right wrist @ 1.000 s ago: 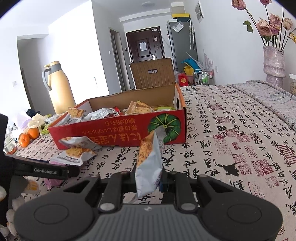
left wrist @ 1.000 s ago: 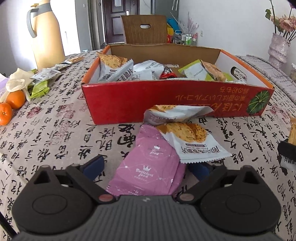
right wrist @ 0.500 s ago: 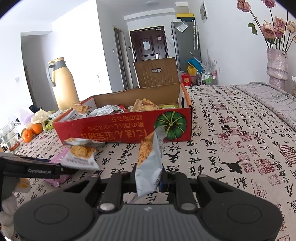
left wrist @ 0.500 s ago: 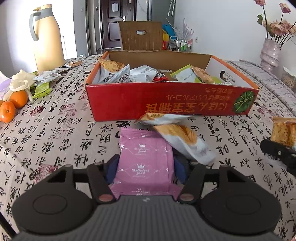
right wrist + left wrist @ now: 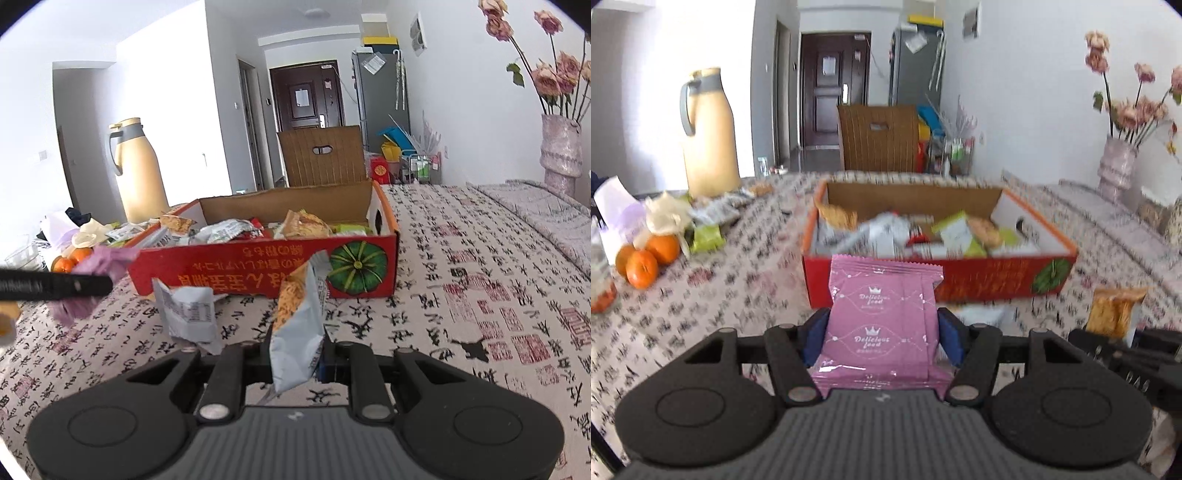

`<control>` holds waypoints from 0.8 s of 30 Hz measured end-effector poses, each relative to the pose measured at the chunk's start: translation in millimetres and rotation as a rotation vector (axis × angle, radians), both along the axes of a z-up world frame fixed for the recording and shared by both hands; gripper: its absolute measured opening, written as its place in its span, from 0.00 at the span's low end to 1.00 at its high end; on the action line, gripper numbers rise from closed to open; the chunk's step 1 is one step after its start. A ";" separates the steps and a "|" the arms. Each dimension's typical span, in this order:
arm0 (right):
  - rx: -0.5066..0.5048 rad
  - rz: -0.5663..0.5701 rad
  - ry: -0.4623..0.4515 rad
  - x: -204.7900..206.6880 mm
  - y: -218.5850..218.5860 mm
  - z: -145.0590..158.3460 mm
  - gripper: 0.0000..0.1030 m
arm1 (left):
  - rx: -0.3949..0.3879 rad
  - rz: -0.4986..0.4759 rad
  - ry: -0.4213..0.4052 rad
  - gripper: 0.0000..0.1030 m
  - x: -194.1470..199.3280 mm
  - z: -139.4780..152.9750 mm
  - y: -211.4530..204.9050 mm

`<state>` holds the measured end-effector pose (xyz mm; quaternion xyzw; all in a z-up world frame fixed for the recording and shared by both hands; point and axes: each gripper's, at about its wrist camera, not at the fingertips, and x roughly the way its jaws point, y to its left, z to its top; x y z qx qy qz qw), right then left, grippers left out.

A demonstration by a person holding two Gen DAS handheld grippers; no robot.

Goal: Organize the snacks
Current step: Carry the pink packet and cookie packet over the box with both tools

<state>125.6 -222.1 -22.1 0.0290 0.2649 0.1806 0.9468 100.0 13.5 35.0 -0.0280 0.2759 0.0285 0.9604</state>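
Left gripper (image 5: 882, 334) is clamped at about half width across the flat pink foil snack packet printed with crowns (image 5: 884, 325), blue pads (image 5: 812, 338) pressing both side edges; packet is off the table and in front of the red cardboard box with the green pumpkin print (image 5: 997, 277). Right gripper (image 5: 295, 352) is nearly closed, pinching the lower end of the grey-white cracker pouch with orange print (image 5: 299, 325), held above the calligraphy-print tablecloth (image 5: 461, 314) just short of the box front.

Step in hand looks like carrying both packs into the box. To do it well: clear the front wall before going forward, keep the pink packet level so it doesn't slip from an edge-only grip, release low over the snack pile, one hand at a time so the grippers don't collide.

Pink packet: long axis runs along the fingers, free crimped end pointing toward the box. Pouch: stands near upright, long axis vertical, top leaning slightly right and toward the box. One loose white pouch (image 5: 188, 317) lies on the table by the box front
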 end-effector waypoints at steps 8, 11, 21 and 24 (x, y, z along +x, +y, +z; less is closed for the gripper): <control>-0.007 0.024 -0.071 15.5 16.7 25.4 0.17 | -0.009 -0.001 -0.072 0.61 20.0 26.2 0.6; -0.010 0.030 -0.101 25.8 24.2 35.8 0.17 | -0.009 -0.002 -0.090 0.61 34.0 34.6 0.9; -0.020 0.030 -0.160 79.5 44.5 59.4 0.17 | -0.017 0.025 -0.128 0.61 90.5 51.2 4.0; -0.021 0.024 -0.160 98.1 49.3 60.0 0.17 | -0.020 0.035 -0.126 0.61 109.7 49.4 6.1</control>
